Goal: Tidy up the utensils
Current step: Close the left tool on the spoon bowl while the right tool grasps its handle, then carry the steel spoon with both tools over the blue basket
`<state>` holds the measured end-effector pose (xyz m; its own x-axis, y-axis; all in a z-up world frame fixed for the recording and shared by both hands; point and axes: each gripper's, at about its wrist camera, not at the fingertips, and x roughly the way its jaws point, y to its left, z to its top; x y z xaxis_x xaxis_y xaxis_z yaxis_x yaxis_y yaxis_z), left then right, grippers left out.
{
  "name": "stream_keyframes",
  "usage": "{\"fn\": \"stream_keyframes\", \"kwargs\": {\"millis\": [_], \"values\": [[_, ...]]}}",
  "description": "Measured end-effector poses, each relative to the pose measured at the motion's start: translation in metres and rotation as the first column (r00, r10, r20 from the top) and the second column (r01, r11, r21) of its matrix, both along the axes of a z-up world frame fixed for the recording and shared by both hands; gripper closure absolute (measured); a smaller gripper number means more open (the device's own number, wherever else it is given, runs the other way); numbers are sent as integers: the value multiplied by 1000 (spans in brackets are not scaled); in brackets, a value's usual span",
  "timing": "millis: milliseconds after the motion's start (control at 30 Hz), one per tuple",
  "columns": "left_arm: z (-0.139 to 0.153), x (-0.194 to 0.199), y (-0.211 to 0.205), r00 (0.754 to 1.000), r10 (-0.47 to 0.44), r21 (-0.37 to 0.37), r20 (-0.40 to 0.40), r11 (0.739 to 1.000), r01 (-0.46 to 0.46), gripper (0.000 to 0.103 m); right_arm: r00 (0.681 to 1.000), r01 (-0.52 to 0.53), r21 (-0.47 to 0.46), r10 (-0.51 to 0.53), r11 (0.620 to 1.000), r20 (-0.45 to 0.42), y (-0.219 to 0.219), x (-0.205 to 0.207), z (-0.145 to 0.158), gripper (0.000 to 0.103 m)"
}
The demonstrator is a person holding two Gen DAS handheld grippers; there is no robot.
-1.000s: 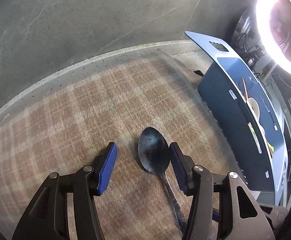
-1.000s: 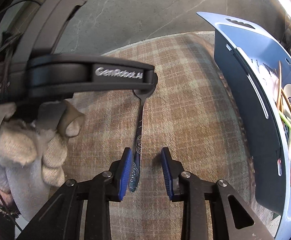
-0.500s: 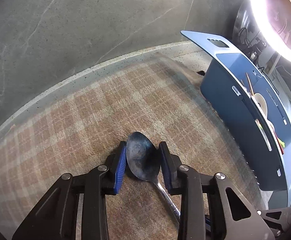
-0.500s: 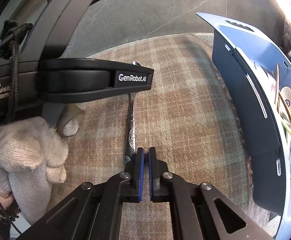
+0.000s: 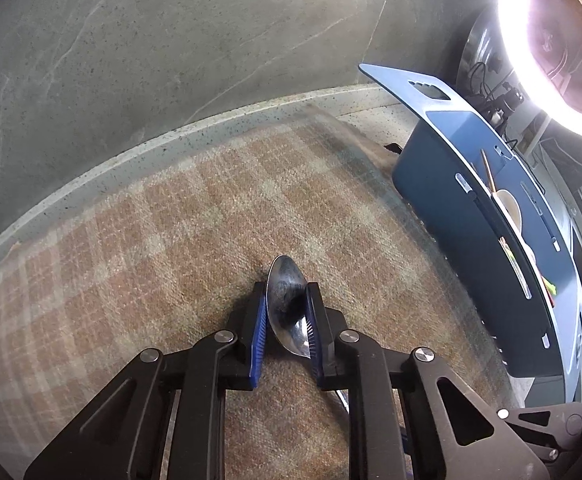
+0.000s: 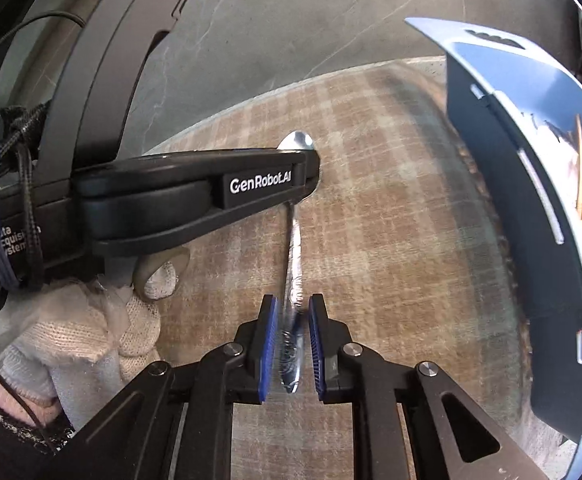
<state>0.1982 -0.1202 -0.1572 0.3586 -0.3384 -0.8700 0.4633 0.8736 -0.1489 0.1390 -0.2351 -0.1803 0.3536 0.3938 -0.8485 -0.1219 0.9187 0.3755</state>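
Two grippers flank spoon; caddy nearby.

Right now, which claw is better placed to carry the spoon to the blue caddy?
Left. The left claw is shut on the spoon bowl. The right claw has its jaws apart around the handle, not gripping. The blue caddy sits to the right.

Speckled pale countertop carries plaid cloth; blue utensil organizer stands at cloth's right edge.
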Motion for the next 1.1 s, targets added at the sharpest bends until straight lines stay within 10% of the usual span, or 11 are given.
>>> {"fn": "stream_keyframes", "kwargs": {"millis": [1100], "values": [[43, -23, 45, 1000, 26, -173, 13, 985, -23, 99, 996, -11, -128, 22, 992, 85, 7, -17, 24, 96]]}}
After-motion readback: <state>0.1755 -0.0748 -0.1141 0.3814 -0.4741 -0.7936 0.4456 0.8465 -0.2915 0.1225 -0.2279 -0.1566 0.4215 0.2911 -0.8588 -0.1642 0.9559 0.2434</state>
